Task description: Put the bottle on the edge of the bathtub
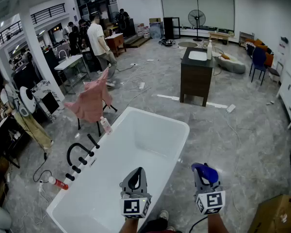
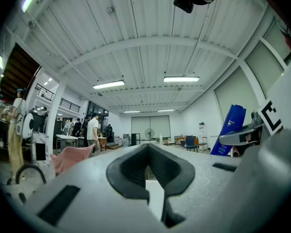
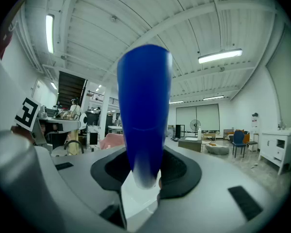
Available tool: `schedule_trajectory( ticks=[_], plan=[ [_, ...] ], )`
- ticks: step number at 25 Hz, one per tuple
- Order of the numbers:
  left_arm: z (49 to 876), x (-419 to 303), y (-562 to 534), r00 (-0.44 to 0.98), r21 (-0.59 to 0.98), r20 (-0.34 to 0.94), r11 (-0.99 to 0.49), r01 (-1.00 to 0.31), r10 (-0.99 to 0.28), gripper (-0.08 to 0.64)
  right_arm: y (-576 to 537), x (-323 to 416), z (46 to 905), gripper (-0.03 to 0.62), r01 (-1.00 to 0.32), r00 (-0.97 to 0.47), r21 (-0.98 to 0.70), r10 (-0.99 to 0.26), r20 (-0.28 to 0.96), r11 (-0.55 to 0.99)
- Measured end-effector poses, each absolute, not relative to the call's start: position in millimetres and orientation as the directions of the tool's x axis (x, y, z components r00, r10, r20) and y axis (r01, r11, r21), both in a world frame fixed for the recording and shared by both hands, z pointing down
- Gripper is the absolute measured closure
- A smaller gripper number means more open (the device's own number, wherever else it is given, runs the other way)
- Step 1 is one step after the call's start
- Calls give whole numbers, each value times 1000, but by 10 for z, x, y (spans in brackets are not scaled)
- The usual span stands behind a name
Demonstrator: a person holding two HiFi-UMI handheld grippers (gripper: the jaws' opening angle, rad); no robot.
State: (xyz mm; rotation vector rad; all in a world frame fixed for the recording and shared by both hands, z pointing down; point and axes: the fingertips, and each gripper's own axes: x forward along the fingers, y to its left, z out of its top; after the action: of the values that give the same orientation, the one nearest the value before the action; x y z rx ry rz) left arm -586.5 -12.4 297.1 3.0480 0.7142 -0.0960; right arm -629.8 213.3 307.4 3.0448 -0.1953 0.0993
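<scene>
A blue bottle [image 1: 206, 173] stands upright between the jaws of my right gripper [image 1: 204, 177], which is shut on it. In the right gripper view the blue bottle [image 3: 143, 115] fills the middle, with my right gripper [image 3: 145, 178] clamped round its lower end. The white bathtub [image 1: 140, 144] lies ahead and to the left; the bottle hangs over the floor just right of the tub's near right rim. My left gripper [image 1: 135, 174] hovers over the tub's near end, shut and empty. In the left gripper view the blue bottle [image 2: 230, 130] shows at the right, beyond my left gripper [image 2: 148, 152].
A black faucet [image 1: 80, 157] stands at the tub's left side, and a pink bottle [image 1: 105, 125] on its far left rim. A pink cloth [image 1: 92, 101] hangs on a chair behind. A dark vanity cabinet [image 1: 196, 76], a cardboard box [image 1: 276, 215], floor cables and people [image 1: 99, 40] surround the tub.
</scene>
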Motion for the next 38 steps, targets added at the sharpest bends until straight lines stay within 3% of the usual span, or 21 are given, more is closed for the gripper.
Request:
schedule_trajectory(
  ticks=[14,25,38],
  plan=[
    [3060,-3770,367,861,-9,-103,-866,500,498,554,2663,-4407,3189,440,-66,992,96,-55,113,-993],
    [3071,-2835,852,842,-12,-107,-847,531,530,554,3099,-3475,3176,440,-50,997,96,-43,69,-994],
    [3056,-1657,2560,880,-7,-75,-883,469,468,555,4906,-2158,3198,440,-104,994,62,-101,51,-993]
  ],
)
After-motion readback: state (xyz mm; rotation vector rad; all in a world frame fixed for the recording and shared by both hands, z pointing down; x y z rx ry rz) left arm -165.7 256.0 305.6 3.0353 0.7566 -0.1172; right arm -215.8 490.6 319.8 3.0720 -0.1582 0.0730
